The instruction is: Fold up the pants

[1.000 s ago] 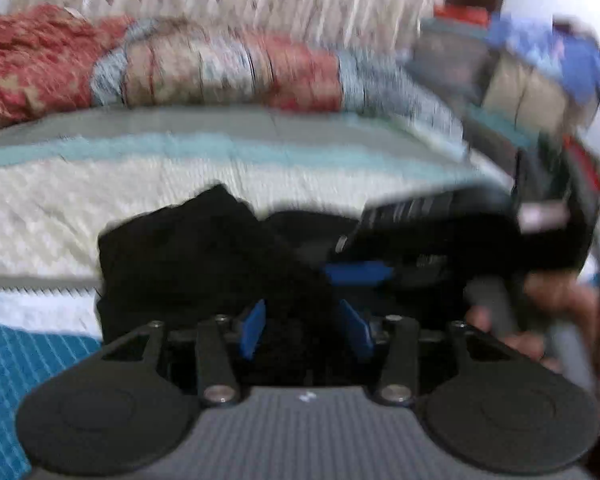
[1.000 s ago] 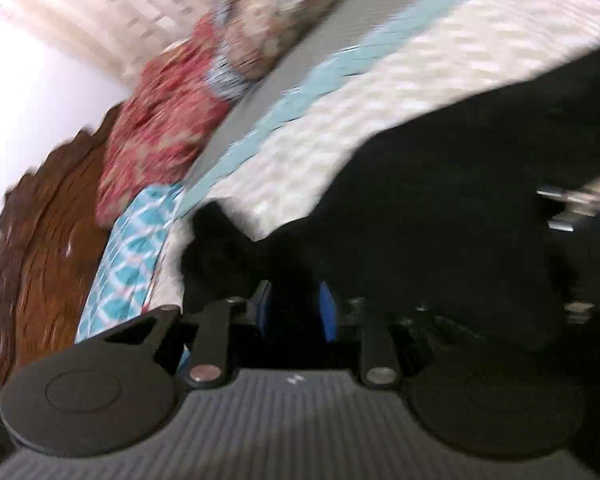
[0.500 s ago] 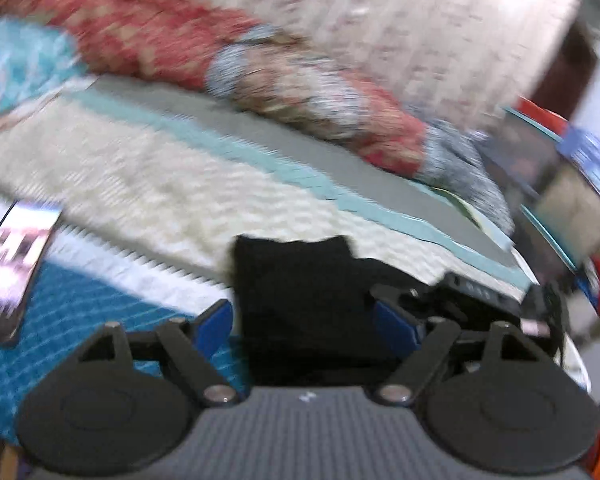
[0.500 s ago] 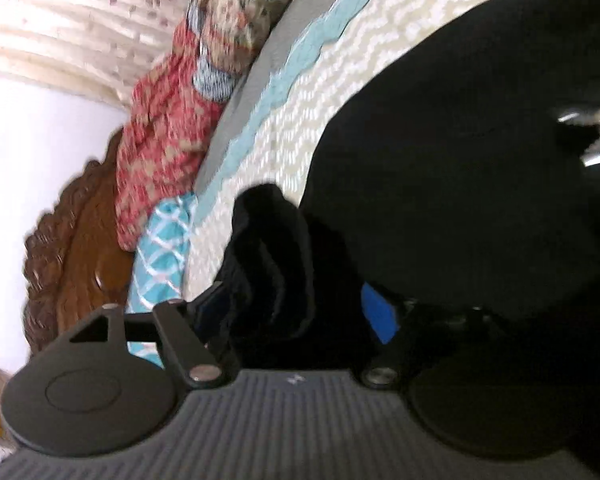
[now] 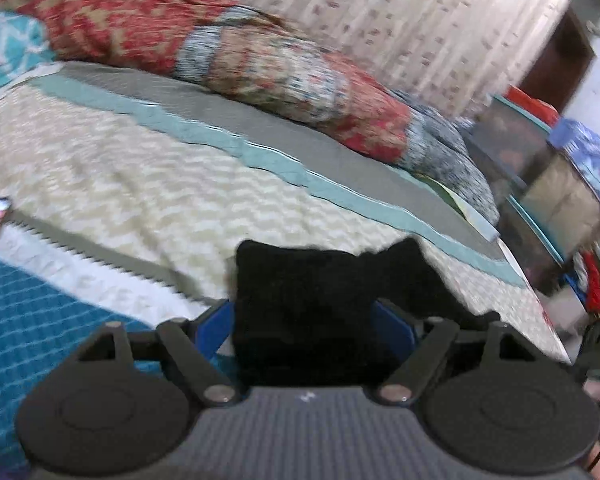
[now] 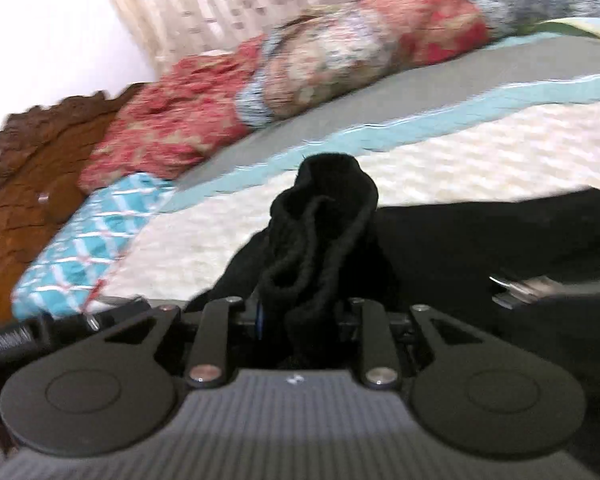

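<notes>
The right gripper (image 6: 300, 320) has its jaws clamped on a bunched fold of the black pants (image 6: 324, 232), having just closed on it; the cloth stands up in a crumpled knot above the jaws. The left gripper (image 5: 304, 320) has its jaws wide apart, a flat folded edge of the pants (image 5: 312, 296) lying between its blue fingers (image 5: 216, 326), which do not visibly press it. The rest of the pants lies on the bed (image 5: 140, 184), before a red patterned quilt (image 5: 268, 60).

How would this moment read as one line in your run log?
step: fold pants | left hand-held gripper: open around pants | right hand-held gripper: shut on pants, just closed | bed
</notes>
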Available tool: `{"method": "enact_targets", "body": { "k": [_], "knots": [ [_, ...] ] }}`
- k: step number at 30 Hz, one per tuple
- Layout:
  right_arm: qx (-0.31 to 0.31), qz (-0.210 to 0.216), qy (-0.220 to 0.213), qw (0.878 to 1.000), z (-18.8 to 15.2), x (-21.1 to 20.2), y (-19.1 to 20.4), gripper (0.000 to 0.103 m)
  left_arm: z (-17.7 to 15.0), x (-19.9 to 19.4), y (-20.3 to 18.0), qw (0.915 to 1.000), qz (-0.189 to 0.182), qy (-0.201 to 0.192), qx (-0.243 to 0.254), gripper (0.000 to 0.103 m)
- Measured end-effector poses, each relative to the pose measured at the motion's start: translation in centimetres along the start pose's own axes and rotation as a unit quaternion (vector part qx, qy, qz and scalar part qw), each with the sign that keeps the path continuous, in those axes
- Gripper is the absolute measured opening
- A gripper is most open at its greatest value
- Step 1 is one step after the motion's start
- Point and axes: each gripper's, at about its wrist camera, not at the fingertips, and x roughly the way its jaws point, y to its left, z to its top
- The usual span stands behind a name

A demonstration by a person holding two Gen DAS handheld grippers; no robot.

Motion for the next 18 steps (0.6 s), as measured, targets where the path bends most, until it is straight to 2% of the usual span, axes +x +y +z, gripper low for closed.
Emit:
{"method": "enact_targets", "body": {
  "k": [2, 4, 7, 10, 12, 13, 14, 16, 18],
  "knots": [
    [0.009, -0.042, 0.04, 0.998, -1.6, 0.9, -1.1, 0.034, -0.4, 1.0, -1.3, 0.9998, -0.007, 0.012, 0.017, 0.079],
    [0.008, -0.062, 0.042, 0.997, -2.5, 0.7, -1.6, 0.041, -0.8, 1.8, -2.5, 0.9991, -0.01, 0.023, 0.035, 0.079],
    [-0.01, -0.069, -0.004, 0.998, -1.5, -1.4, -1.2, 0.06, -1.3, 2.3, -3.8, 0.9977, -0.016, 0.031, 0.058, 0.079],
    [-0.045, -0.066, -0.075, 0.994, -0.6, -3.5, -0.1, 0.063, -1.7, 2.5, -4.6, 0.9967, -0.021, 0.036, 0.07, 0.079],
    [-0.066, -0.062, -0.102, 0.991, -0.5, -3.6, 0.7, 0.06, -2.0, 2.9, -4.7, 0.9964, -0.016, 0.044, 0.07, 0.078],
    [-0.076, -0.057, -0.104, 0.99, -0.6, -3.3, 0.7, 0.051, -2.1, 3.1, -4.7, 0.9963, -0.012, 0.047, 0.071, 0.078],
    [-0.083, -0.051, -0.093, 0.991, -0.8, -2.9, 0.6, 0.039, -2.2, 3.5, -4.7, 0.996, -0.006, 0.053, 0.072, 0.077],
    [-0.073, -0.049, -0.046, 0.995, -1.3, -0.5, -0.4, 0.027, -2.6, 4.2, -4.6, 0.9943, 0.013, 0.069, 0.08, 0.076],
    [-0.06, -0.091, 0.005, 0.994, -2.1, 1.5, -2.4, 0.027, -3.1, 5.6, -4.4, 0.9889, 0.056, 0.099, 0.095, 0.075]
  ]
}}
